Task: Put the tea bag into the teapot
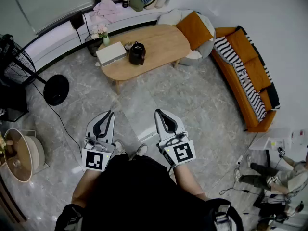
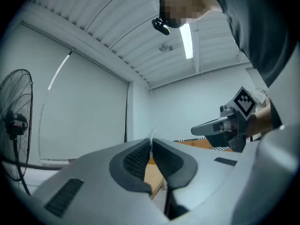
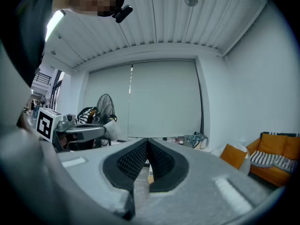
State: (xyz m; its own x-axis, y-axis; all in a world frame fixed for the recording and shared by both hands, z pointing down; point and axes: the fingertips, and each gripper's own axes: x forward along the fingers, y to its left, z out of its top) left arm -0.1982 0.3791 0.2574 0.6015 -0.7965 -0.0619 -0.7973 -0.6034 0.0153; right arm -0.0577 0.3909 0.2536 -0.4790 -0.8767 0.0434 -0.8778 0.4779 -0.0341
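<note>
Jaws of the left gripper (image 1: 109, 114) and right gripper (image 1: 158, 112) are pressing together. A dark round teapot (image 1: 137, 53) is standing well apart from them on an oval wooden table (image 1: 161, 44), just beside a white rectangular box (image 1: 111, 54). Its inside isn't showing, and no tea bag is making itself out.

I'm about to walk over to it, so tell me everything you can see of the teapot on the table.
The teapot is dark, nearly black, squat and rounded, with what looks like a handle arching over its lid. It stands upright on the oval wooden table, close beside a white box. Its material and spout are too small to make out.
</note>
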